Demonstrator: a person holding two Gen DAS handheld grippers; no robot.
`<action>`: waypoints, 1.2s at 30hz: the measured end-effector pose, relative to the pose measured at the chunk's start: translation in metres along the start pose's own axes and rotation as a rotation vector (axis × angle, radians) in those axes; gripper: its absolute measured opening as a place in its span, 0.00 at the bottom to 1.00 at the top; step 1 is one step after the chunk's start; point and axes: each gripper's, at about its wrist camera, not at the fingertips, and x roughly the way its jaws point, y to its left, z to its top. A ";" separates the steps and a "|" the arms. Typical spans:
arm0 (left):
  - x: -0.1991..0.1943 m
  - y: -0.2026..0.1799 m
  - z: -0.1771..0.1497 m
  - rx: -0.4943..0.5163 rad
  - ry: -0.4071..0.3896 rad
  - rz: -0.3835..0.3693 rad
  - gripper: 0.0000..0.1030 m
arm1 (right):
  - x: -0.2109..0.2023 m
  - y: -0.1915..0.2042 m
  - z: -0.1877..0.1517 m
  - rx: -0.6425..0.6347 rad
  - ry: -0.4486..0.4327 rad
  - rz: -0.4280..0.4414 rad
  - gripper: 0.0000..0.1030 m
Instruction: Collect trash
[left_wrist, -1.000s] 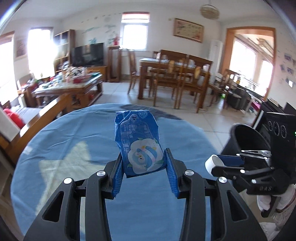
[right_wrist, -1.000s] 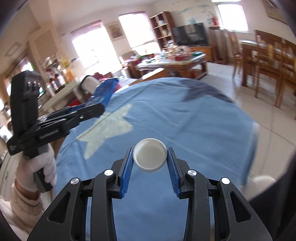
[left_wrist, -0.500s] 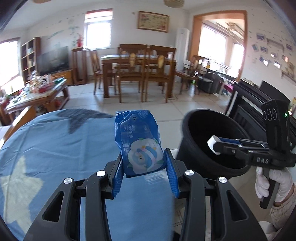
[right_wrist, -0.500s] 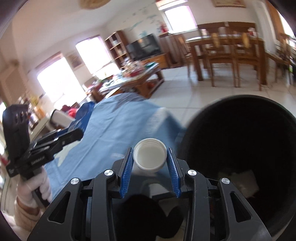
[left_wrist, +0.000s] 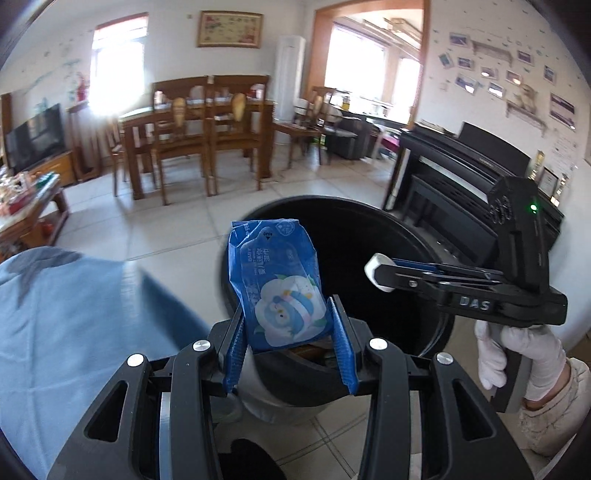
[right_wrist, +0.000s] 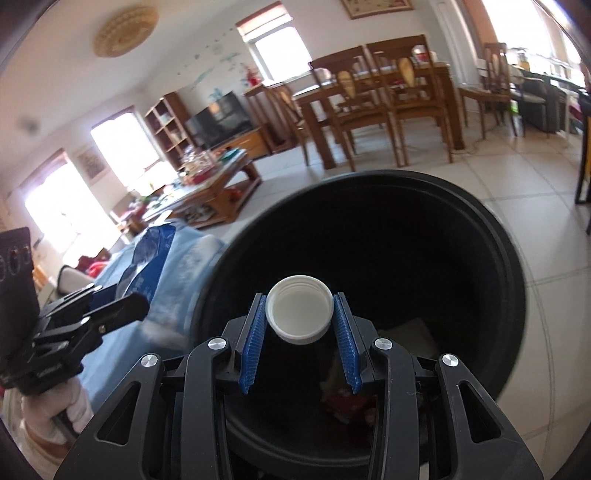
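A blue wipes pack (left_wrist: 282, 291) is clamped upright in the left gripper (left_wrist: 288, 341), over the black bin (left_wrist: 417, 236) rim. At 3 o'clock, a white cap (right_wrist: 299, 314) is pinched in the right gripper (right_wrist: 299, 341) above the bin's mouth.

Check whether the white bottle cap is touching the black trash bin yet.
Apart. The left wrist view shows the white bottle cap held in the right gripper in the air over the black trash bin, clear of its rim.

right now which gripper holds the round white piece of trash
The right gripper: its fingers clamp the white bottle cap over the black bin. The left gripper holds a blue wipes packet.
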 end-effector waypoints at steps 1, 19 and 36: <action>0.009 -0.005 0.000 0.011 0.011 -0.022 0.40 | 0.000 -0.006 -0.002 0.006 -0.002 -0.010 0.36; 0.055 -0.032 -0.015 0.088 0.112 -0.063 0.42 | -0.006 -0.036 -0.021 -0.051 -0.042 -0.113 0.38; 0.026 -0.026 -0.022 0.103 0.069 0.004 0.95 | -0.023 -0.010 -0.012 -0.004 -0.098 -0.102 0.77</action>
